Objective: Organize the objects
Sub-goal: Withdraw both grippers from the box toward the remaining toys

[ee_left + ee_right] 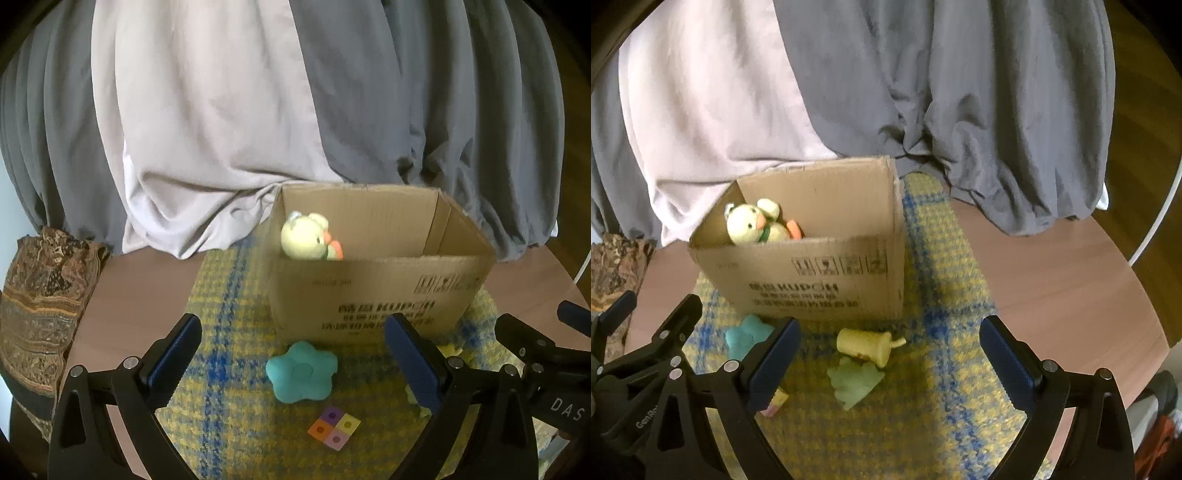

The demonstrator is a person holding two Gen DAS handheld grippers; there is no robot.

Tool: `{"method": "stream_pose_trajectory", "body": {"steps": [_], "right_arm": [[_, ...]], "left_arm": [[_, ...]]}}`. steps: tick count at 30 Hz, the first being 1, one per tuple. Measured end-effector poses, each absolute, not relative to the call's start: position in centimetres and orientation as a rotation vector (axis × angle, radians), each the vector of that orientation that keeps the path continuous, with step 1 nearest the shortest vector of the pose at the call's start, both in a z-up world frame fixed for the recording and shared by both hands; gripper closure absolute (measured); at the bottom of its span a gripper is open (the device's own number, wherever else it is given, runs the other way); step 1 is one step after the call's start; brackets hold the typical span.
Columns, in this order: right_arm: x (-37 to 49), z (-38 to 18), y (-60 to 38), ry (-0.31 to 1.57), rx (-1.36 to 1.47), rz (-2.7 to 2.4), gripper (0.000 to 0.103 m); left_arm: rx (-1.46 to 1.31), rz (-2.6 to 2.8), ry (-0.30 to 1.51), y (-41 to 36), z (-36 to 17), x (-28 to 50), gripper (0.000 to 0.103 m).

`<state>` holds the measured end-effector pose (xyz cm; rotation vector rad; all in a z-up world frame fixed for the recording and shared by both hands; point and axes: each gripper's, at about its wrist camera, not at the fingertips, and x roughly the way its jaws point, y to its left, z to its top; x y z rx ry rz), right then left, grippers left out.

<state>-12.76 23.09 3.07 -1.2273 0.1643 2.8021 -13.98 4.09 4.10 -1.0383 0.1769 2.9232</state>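
Observation:
An open cardboard box (373,291) (820,273) stands on a yellow-and-blue woven mat (229,424) (923,424). A pale yellow plush duck (308,238) (755,223) lies inside it. In front of the box lie a teal star-shaped toy (301,371) (744,338), a small four-colour square block (334,428), a yellow toy cup (866,345) on its side and a pale green toy (855,382). My left gripper (295,365) is open and empty above the star. My right gripper (890,369) is open and empty above the cup and green toy.
The mat lies on a round brown table (140,295) (1052,280). Grey and pale pink cloth (221,129) (923,92) hangs behind the box. A patterned brown fabric (40,299) lies at the table's left edge. A white cable (1160,214) runs at far right.

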Motion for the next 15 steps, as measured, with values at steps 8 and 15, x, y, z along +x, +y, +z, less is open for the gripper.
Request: {"method": "stream_pose_trajectory", "body": {"steps": [8,15], "right_arm": [[-12.3,0.9,22.2,0.154,-1.28,2.791,0.006],[-12.0,-1.5,21.7,0.124,-1.343,2.78,0.006]], "left_arm": [[-1.107,2.909,0.166,2.9,1.4,-13.4,0.002],[-1.165,2.873,0.18,2.5,-1.6,-12.7,0.002]]}}
